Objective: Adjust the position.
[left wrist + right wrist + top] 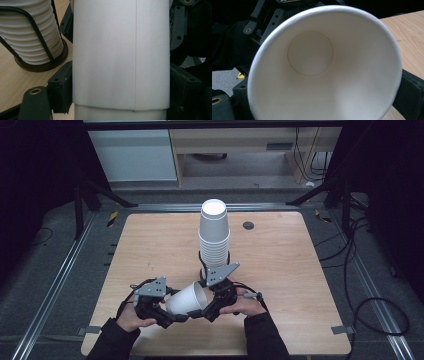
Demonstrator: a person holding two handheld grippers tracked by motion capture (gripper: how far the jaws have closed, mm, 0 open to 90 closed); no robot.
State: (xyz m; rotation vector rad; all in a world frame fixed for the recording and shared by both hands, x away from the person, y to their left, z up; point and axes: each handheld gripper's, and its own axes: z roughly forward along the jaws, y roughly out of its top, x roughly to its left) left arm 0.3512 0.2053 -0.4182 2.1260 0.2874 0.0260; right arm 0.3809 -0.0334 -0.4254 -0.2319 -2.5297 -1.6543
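One white paper cup (186,299), lying on its side above the near part of the light wooden table (280,270), open mouth turned toward the right, base toward the left. Held between two black two-jaw grippers meeting at the table's near middle. Left gripper (167,312): jaws closed on the cup's side wall, one black jaw pad on either flank in the left gripper view, cup seam (135,50) running straight down the wall. Right gripper (206,309): jaws set against the cup near its rolled rim, round inner bottom (310,53) facing the right gripper view's camera. One tall stack of white paper cups (214,235), upside down, standing in a black wire holder with round base (42,65), just behind the grippers at the table's centre.
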